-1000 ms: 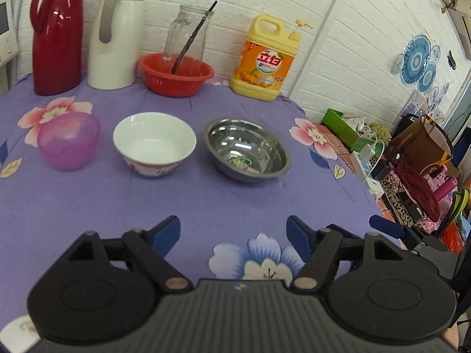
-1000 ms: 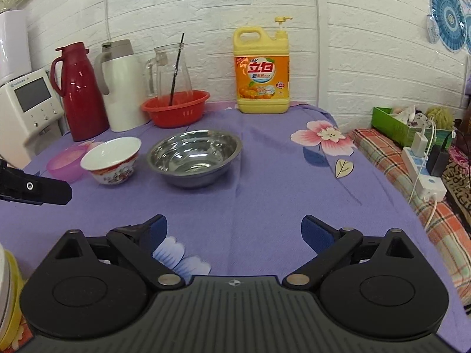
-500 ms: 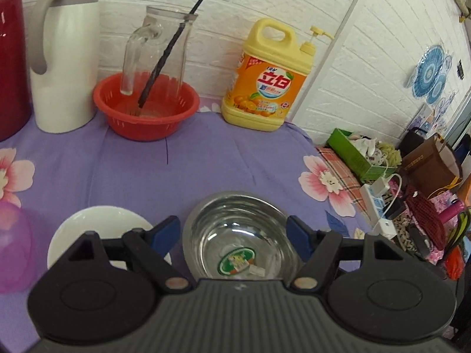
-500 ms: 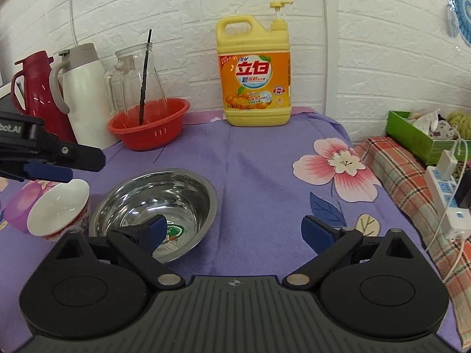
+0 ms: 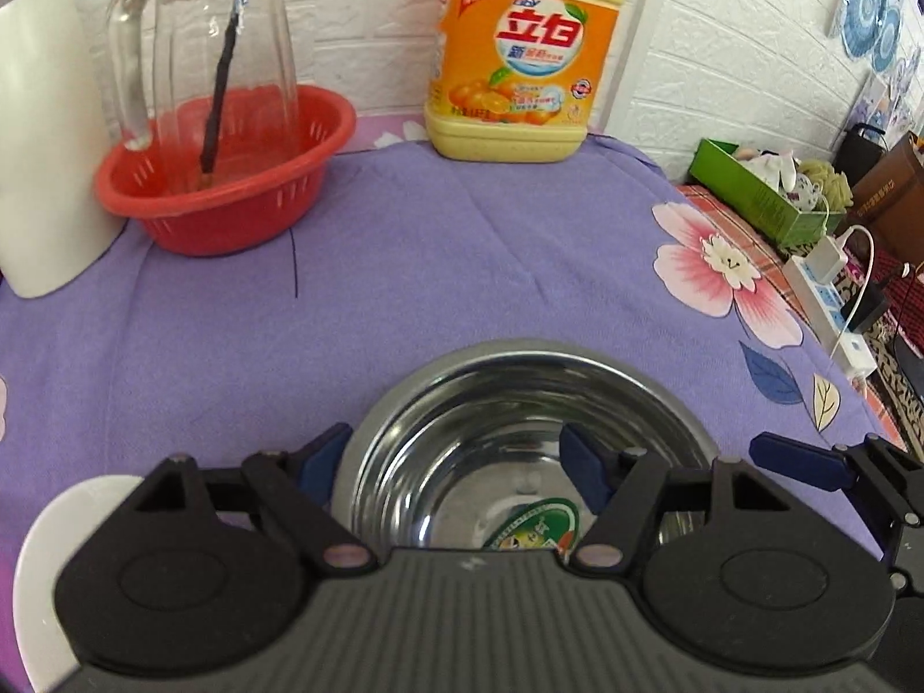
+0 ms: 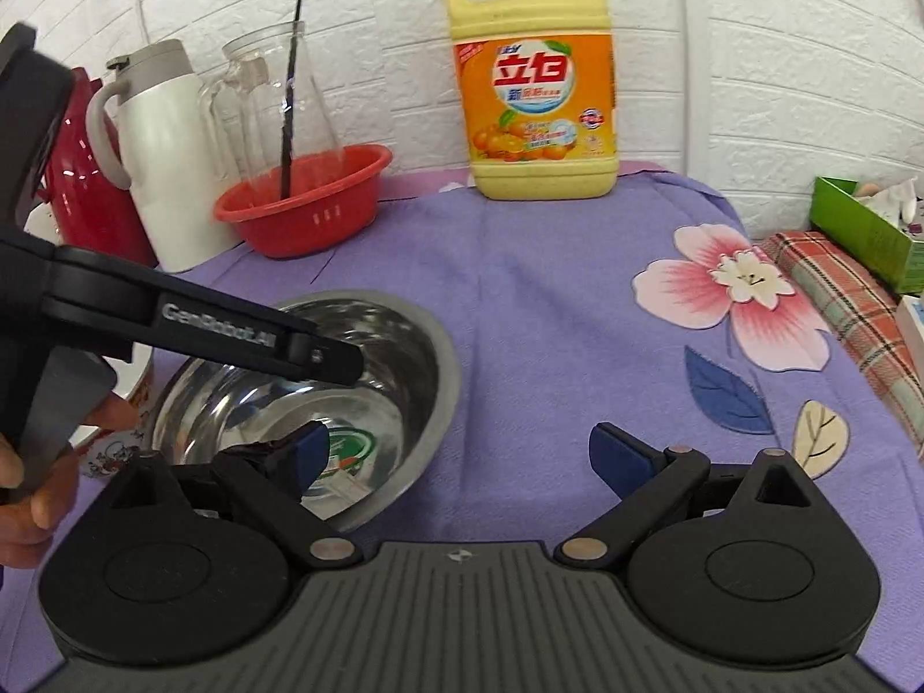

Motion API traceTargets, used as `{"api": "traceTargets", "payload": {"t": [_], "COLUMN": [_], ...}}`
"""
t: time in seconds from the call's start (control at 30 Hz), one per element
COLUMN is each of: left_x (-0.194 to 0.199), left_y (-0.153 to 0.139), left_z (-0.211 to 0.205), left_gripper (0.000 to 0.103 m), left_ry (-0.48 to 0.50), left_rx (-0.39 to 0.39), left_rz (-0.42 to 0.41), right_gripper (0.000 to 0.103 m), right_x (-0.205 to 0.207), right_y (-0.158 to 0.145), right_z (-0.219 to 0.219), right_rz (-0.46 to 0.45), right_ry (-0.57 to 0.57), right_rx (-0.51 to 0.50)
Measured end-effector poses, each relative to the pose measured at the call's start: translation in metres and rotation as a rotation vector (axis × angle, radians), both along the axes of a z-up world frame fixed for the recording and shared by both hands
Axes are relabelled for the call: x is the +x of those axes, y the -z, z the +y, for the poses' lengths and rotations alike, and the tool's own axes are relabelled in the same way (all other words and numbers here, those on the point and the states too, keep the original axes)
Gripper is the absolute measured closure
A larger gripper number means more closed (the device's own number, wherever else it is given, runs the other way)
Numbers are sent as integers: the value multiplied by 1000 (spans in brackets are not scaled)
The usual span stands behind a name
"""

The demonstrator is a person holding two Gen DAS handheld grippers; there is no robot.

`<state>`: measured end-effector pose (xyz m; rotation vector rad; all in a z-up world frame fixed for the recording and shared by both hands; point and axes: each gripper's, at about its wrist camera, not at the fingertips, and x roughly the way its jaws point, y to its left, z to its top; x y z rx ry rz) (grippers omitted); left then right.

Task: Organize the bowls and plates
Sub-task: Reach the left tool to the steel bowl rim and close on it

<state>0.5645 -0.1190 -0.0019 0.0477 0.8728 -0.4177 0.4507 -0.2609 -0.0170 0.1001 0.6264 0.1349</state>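
A steel bowl [image 5: 520,439] [image 6: 375,358] with a green sticker inside stands on the purple flowered cloth. My left gripper [image 5: 453,462] is open and straddles the bowl's left rim, one blue fingertip [image 5: 323,456] outside and the other inside. My right gripper [image 6: 462,453] is open across the bowl's right rim, its left fingertip [image 6: 306,450] inside and its right one over the cloth. Nothing is pinched. A white bowl [image 5: 52,548] [image 6: 130,404] with red pattern sits just left of the steel one, mostly hidden. In the right wrist view the left gripper's arm [image 6: 231,335] reaches over the steel bowl.
At the back stand a red basket [image 5: 225,173] holding a glass jug with a black stick, a yellow detergent bottle [image 5: 525,58], a white flask [image 6: 156,133] and a red flask [image 6: 81,196]. Beyond the table's right edge lie a green box [image 5: 756,190] and a power strip [image 5: 831,312].
Both grippers have moved forward and down to the steel bowl and now straddle its rims. The pink bowl has left the view. Their openings look unchanged.
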Motion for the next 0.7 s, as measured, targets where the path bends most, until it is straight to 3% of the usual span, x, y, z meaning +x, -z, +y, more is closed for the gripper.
{"api": "traceTargets", "payload": {"t": [0.5,0.7], "left_x": [-3,-10], "left_y": [4,11], "left_z": [-14,-23], "left_gripper": [32,32], "left_ry": [52,72], "left_rx": [7,58], "left_rz": [17,9], "right_gripper": [0,0], "right_x": [6,6], "right_y": [8,7], "right_z": [7,9], "right_rz": [37,48], "right_ry": [-28,-57], "right_rx": [-16,-7]}}
